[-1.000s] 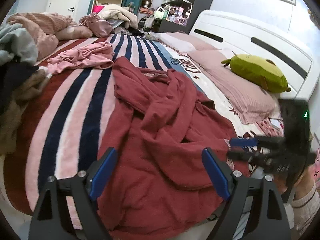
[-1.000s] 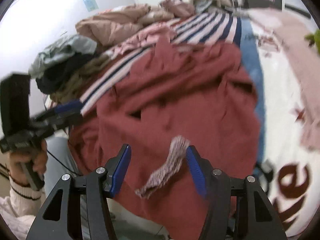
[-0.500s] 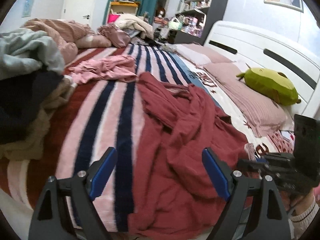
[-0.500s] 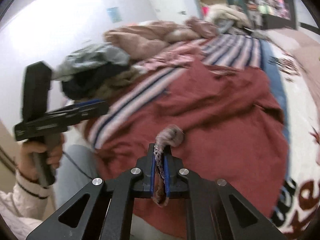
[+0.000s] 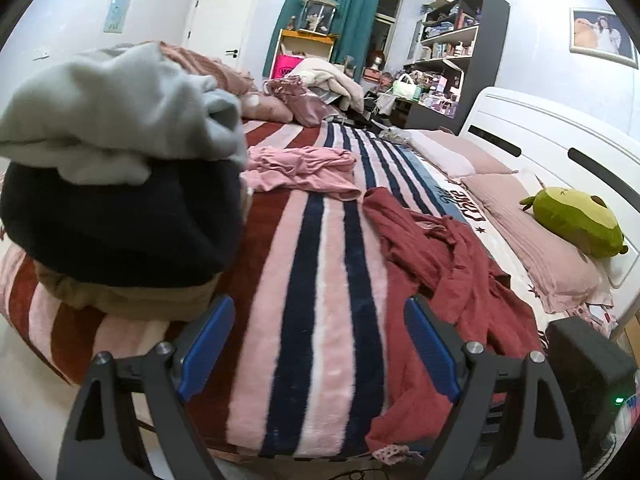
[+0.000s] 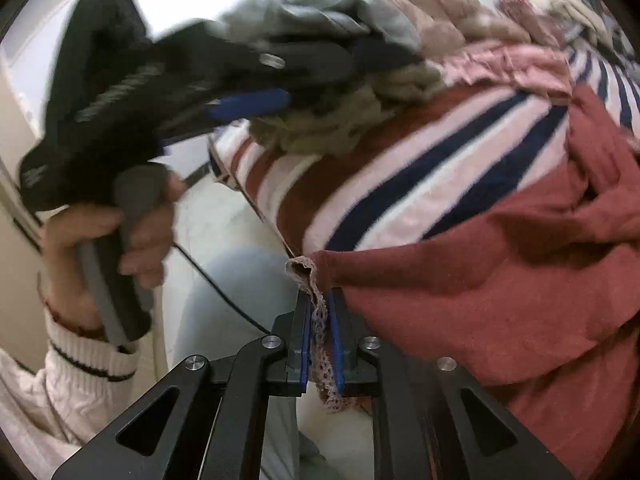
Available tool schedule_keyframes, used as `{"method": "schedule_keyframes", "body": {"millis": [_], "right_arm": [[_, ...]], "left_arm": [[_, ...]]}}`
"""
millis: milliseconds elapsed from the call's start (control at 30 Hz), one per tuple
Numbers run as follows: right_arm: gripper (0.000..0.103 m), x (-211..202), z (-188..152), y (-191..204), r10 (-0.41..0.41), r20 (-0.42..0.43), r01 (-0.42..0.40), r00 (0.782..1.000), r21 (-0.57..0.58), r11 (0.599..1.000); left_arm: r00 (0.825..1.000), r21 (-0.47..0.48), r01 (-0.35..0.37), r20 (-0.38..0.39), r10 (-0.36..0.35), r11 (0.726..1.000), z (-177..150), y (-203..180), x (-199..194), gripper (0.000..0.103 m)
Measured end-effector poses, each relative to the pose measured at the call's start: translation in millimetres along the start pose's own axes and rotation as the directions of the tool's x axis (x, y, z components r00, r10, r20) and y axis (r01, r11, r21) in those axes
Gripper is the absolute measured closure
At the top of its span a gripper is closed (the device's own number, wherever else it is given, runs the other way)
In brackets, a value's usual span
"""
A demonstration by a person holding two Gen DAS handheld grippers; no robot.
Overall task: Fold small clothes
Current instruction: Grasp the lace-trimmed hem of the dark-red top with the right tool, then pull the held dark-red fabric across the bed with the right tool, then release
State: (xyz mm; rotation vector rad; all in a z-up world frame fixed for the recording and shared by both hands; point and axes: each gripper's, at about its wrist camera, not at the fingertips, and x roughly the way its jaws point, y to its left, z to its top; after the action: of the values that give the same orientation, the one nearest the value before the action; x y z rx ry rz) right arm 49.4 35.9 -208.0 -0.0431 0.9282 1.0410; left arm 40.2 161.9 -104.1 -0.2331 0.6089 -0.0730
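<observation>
A big striped blanket [image 5: 320,280] with clothes on the bed.
The red robe [image 6: 500,300] lies on it. The left gripper [image 5: 316,344] is spread wide, holding nothing. The right gripper [image 6: 319,344] pinches a little lacy sock [image 6: 316,312].

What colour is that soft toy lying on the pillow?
The avocado plush toy is green with a brownish patch, seen best in the left wrist view.

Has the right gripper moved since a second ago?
Yes. The right gripper, now shut on the small knitted cloth, has swung left from over the red garment to the striped blanket's edge.
</observation>
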Motion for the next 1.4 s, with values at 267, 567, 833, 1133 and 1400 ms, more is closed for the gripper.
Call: {"method": "schedule_keyframes", "body": {"millis": [267,567,833,1133,1400], "right_arm": [[0.062,-74.0,5.3,-22.4,-0.099,0.126,0.095,0.987,0.036,0.995],[0.054,-157.4,-15.0,-142.5,-0.415,0.143,0.341,0.899,0.367,0.865],[0.054,-153.6,-0.9,-223.0,-0.387,0.158,0.259,0.909,0.515,0.817],[0.098,-130.9,5.9,-244.8,-0.419,0.132,0.282,0.898,0.556,0.782],[0.101,-145.2,-9.6,-241.0,-0.496,0.098,0.372,0.863,0.542,0.754]], "left_arm": [[0.997,0.02,0.067,-0.035,-0.067,0.998,-7.9,-17.4,12.5,0.019],[0.988,0.03,0.132,-0.086,-0.129,0.991,-12.4,-60.0,44.8,0.019],[0.967,0.15,0.219,-0.166,-0.194,0.964,13.5,-117.5,98.7,0.03],[0.923,0.234,0.245,-0.353,-0.152,0.941,8.1,-169.9,192.5,0.097],[0.952,0.284,0.128,-0.304,-0.037,0.95,14.4,-159.2,199.8,0.103]]}}
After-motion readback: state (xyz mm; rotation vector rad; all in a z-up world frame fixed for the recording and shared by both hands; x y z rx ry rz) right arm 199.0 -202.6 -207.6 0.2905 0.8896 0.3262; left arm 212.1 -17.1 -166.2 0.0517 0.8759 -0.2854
